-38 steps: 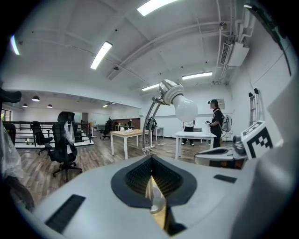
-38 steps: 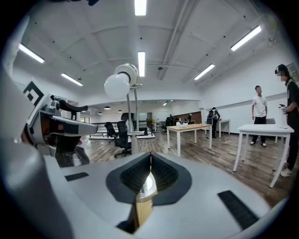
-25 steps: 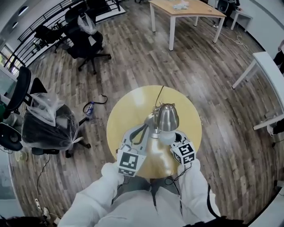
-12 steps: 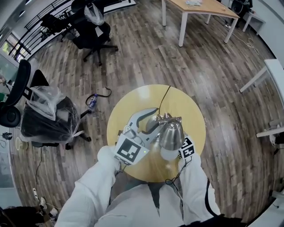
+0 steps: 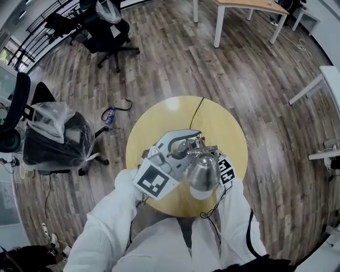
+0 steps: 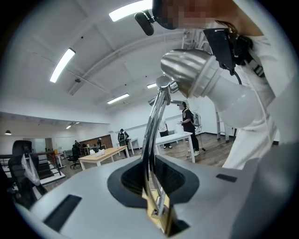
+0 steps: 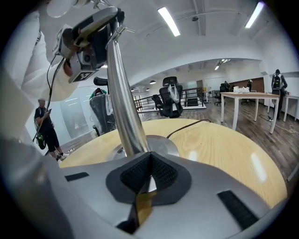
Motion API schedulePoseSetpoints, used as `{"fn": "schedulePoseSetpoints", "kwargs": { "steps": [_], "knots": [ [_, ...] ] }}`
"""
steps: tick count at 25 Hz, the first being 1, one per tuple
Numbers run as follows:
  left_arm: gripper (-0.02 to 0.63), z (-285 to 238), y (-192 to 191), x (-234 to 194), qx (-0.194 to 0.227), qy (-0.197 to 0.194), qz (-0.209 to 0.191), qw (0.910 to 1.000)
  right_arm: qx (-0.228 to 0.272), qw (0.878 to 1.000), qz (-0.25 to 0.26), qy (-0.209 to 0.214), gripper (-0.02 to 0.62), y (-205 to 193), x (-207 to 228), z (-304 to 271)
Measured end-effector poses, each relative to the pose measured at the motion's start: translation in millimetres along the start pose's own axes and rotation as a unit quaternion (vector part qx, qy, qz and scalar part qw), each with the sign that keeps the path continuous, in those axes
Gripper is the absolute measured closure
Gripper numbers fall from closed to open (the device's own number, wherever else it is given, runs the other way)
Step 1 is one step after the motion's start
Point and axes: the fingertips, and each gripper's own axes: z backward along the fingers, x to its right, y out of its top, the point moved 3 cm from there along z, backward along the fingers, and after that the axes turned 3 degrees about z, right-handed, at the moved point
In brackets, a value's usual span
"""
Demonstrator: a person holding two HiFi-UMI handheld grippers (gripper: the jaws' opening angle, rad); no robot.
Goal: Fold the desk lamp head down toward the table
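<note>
A chrome desk lamp stands on the round yellow table (image 5: 223,122). Its silver head (image 5: 202,172) (image 6: 191,74) holds a white bulb (image 6: 233,105) and leans toward me. My left gripper (image 5: 187,143) (image 6: 156,205) is up at the thin upper arm (image 6: 152,140); its jaws are closing with the arm in the slot between the pads. My right gripper (image 7: 147,179) is low, shut, with its tips against the foot of the thick post (image 7: 124,112) above the round base (image 7: 161,144). In the head view only its marker cube (image 5: 226,170) shows, beside the lamp head.
The lamp's black cord (image 5: 196,109) runs over the table's far edge. On the wooden floor to the left stand office chairs (image 5: 109,32), a plastic-wrapped chair (image 5: 56,138) and a bottle (image 5: 109,118). A wooden desk (image 5: 249,6) stands far back. People stand in the background.
My left gripper rose from the lamp's lower left side, opened, and came round the upper arm. The lamp head swung nearer to me. The right gripper sank slightly.
</note>
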Motion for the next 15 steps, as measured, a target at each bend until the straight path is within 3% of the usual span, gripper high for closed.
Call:
{"fn": "schedulePoseSetpoints", "kwargs": {
  "steps": [8, 15],
  "knots": [
    [0.563, 5, -3, 28, -0.019, -0.063, -0.048, 0.9967, -0.007, 1.0, 0.018, 0.018, 0.583, -3, 2, 1],
    [0.546, 7, -10, 46, -0.023, -0.047, -0.101, 0.9935, -0.009, 0.999, 0.026, 0.018, 0.583, -10, 5, 2]
  ]
}}
